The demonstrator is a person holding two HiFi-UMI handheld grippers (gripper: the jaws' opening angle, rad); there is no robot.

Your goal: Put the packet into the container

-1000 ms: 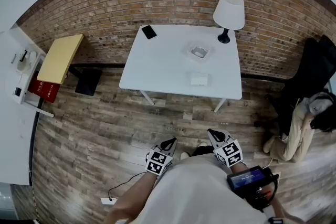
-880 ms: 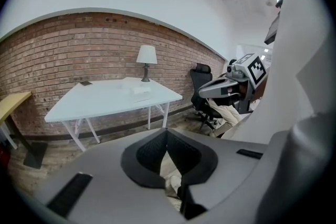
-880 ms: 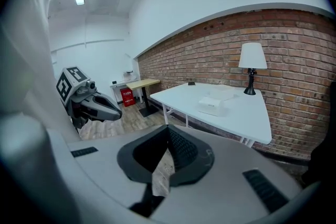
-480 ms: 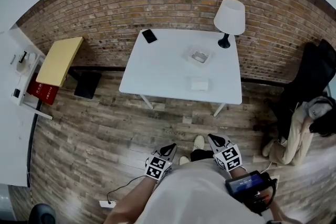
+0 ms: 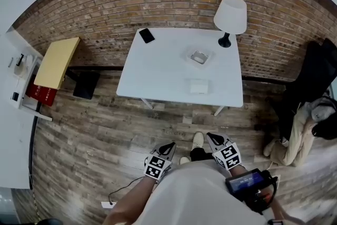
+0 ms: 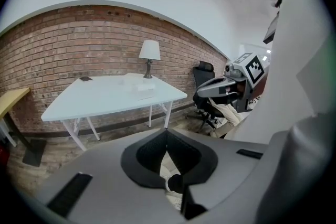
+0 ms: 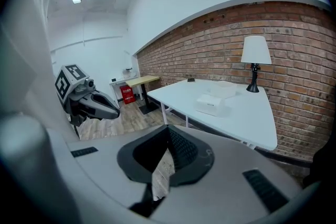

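Head view shows the white packet (image 5: pixel 199 86) lying flat near the front edge of the white table (image 5: pixel 158 71). It sits a touch lower and larger in the picture than a second ago, as does the whole table. Both grippers keep their place close to the person's body. Counted: one packet, one shallow square container (image 5: pixel 199 56) just behind it and not touching it, one black phone (image 5: pixel 147 35) at the far left corner, one white-shaded lamp (image 5: pixel 230 12) at the far right corner, one table, two grippers. Packet and container lie well apart from both tools, beyond a stretch of wooden floor (image 5: pixel 105 129). The left gripper (image 5: pixel 170 145) has its jaws pressed together on nothing, and the right gripper (image 5: pixel 211 137) is likewise clenched and empty.
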